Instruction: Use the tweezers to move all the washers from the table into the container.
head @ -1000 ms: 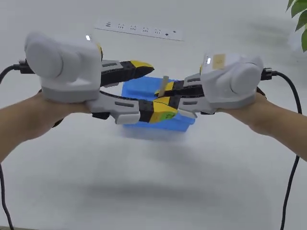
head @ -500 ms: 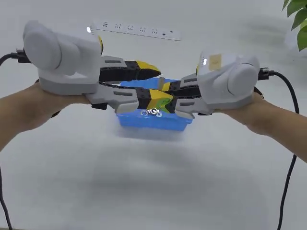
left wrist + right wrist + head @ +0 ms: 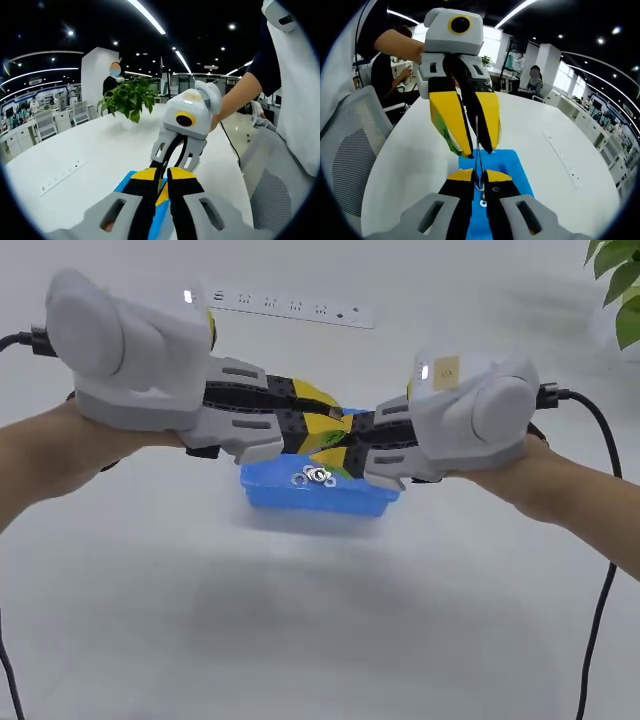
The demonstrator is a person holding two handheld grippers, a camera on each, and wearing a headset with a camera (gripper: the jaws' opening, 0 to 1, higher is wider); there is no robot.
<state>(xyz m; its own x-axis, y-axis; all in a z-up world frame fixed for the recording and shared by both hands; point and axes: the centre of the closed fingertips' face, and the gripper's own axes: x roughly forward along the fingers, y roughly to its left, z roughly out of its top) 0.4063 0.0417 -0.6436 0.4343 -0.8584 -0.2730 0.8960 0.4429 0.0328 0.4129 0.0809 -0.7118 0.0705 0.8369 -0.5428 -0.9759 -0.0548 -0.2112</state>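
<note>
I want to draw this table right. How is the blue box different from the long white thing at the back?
The container is bright blue; the power strip is white. The container is an open box holding washers; the power strip is a long flat bar. The container sits mid-table; the power strip lies farther back. Both rest on the white table.

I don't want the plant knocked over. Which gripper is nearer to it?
The right gripper: the plant stands beyond it in the left gripper view. The left gripper sits opposite, toward the power strip.
</note>
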